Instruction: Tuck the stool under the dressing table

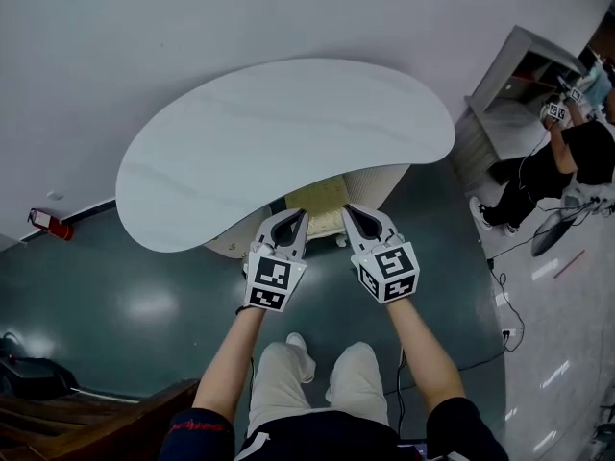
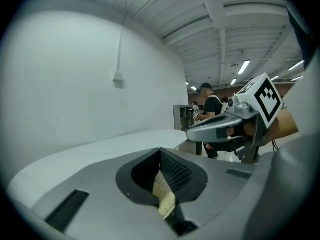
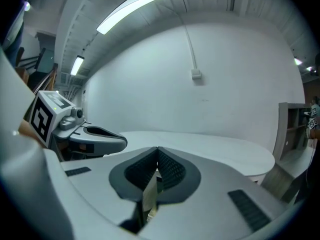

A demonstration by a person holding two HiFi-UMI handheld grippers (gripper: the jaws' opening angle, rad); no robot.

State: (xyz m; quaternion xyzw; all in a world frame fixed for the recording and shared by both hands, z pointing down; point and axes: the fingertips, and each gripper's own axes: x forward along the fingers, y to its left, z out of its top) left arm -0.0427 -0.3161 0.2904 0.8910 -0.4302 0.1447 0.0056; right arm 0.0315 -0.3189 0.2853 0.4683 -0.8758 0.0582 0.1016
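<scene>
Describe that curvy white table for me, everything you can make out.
The dressing table has a kidney-shaped top, pale white with faint grey streaks like marble, smooth and slightly glossy. It lies level with its long back edge close against the white wall, above a dark green floor. The top looks bare. Whatever holds it up is mostly hidden underneath. Below the inward curve of its front edge, the yellowish seat of a stool peeks out.
</scene>
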